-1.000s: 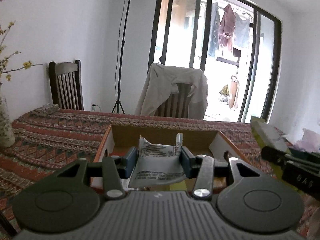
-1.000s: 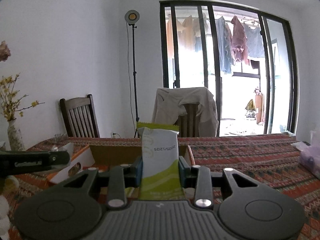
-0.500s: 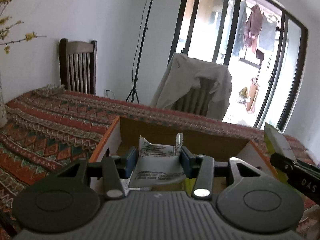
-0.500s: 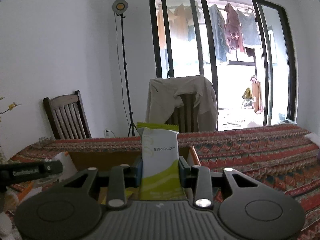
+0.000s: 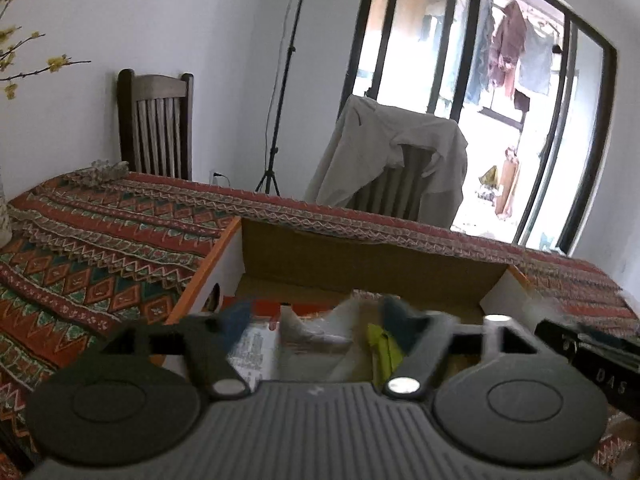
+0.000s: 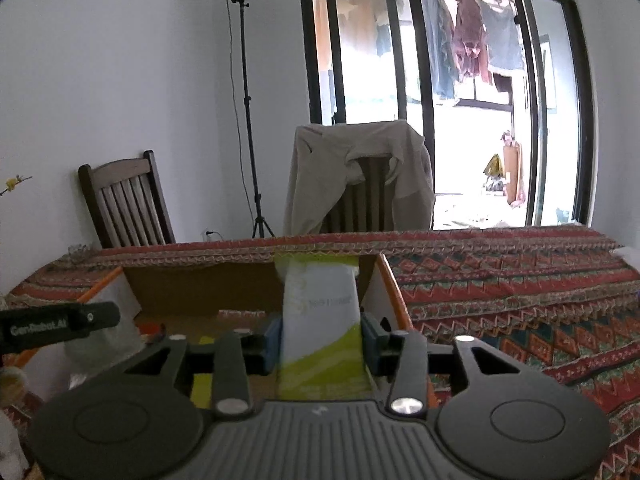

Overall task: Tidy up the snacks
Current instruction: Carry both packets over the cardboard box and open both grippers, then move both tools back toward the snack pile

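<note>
Over an open cardboard box (image 5: 372, 256) on a patterned tablecloth (image 5: 100, 248), the left gripper (image 5: 316, 316) hangs with its blue-padded fingers (image 5: 236, 316) spread wide apart, gripping nothing. Between them a clear-and-white snack packet (image 5: 316, 328) shows, blurred, down inside the box; whether it touches either pad cannot be told. Beside it in the box lie a white printed packet (image 5: 254, 348) and a lime-green one (image 5: 382, 344).

At the box's right end, the right gripper (image 6: 320, 340) is closed on a white-and-green snack pouch (image 6: 320, 320), its pads pressed against both side edges of the upright pouch. The pouch stands just inside the box's right wall (image 6: 374, 296), its top reaching about level with the far rim; whether its base rests on the box floor cannot be seen. A yellow-green packet (image 6: 202, 384) lies on the box floor to the left, and the other tool's black body (image 6: 56, 322) reaches in from the left edge.

Beyond the table stand a dark wooden chair (image 6: 124, 204), a second chair draped with a beige jacket (image 6: 356, 176), and a tripod lamp (image 6: 242, 80) against the white wall. Laundry (image 6: 464, 40) hangs outside the black-framed glass doors.
</note>
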